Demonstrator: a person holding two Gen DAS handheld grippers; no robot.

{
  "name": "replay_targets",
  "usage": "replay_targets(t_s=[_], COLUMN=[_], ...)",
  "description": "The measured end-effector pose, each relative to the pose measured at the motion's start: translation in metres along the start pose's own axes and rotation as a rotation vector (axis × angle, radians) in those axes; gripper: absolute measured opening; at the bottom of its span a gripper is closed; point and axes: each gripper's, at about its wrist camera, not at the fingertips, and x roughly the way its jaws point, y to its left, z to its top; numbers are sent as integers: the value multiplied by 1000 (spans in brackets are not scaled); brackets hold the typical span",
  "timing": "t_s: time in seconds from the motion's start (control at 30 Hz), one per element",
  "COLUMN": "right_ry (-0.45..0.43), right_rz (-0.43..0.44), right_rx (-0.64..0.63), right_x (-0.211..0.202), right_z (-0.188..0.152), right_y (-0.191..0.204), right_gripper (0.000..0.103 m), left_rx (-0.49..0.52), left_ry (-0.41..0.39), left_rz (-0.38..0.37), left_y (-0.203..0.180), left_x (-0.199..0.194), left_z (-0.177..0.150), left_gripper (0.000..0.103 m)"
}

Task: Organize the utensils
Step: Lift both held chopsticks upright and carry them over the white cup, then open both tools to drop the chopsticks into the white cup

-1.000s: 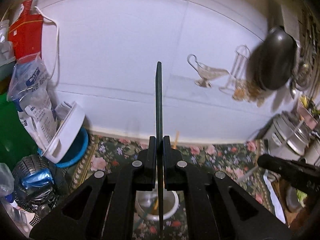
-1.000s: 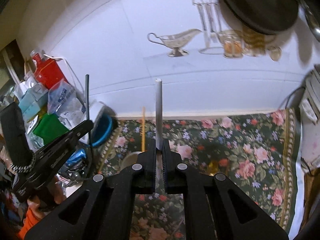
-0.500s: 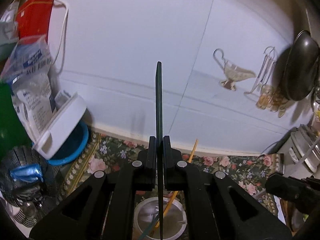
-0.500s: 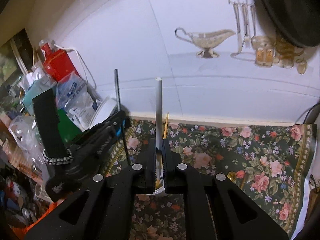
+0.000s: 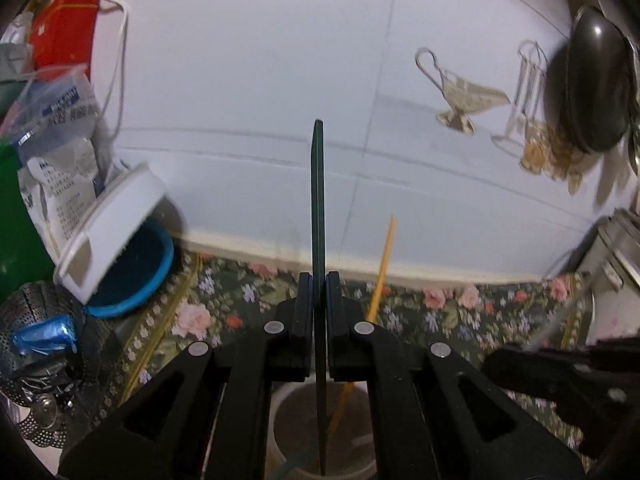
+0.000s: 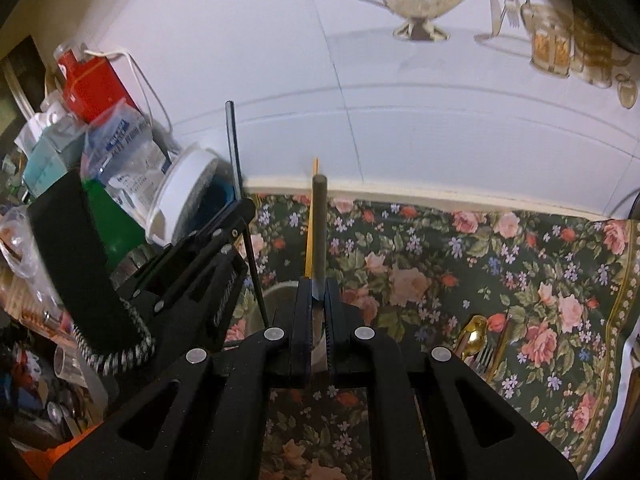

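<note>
My left gripper (image 5: 318, 280) is shut on a thin dark flat utensil handle (image 5: 317, 200) that stands upright; its lower end reaches into a white round cup (image 5: 280, 432) below. A yellow chopstick (image 5: 382, 268) leans in the cup. My right gripper (image 6: 318, 284) is shut on a grey round utensil handle (image 6: 319, 232), upright over the same cup (image 6: 276, 300). The left gripper (image 6: 240, 216) with its dark utensil (image 6: 236, 160) shows in the right wrist view. The right gripper's body (image 5: 560, 376) shows at the left wrist view's lower right.
A floral cloth (image 6: 460, 264) covers the counter. A gold spoon and fork (image 6: 478, 344) lie at the right. A white lidded tub on a blue bowl (image 5: 116, 232), bags, a red carton (image 5: 64, 36) and a mesh strainer (image 5: 40, 340) crowd the left. A tiled wall stands behind.
Both grippers have moved lower and closer to the cup, each still holding its utensil. The right gripper has shifted left, nearer the left gripper.
</note>
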Motion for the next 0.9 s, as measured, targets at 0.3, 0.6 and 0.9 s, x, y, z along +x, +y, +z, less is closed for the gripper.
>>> replay_targets(t_s=[0.3,0.6,0.9], right_ry=[53,70,14], right_rz=[-19,-16,-35], right_rx=[18,17,13], right_x=[26,27,-4], right_z=[-3,-6,-11], right_y=[-2,1,1], right_gripper=[5,9,26], left_rx=[12,23,85], left_ry=[157,231,208], left_rz=[-79,-120,-139], left_y=[5,10,-1], left_x=[-3,-16,-54], left_z=[-12,-12,-1], left_gripper=[4,4,8])
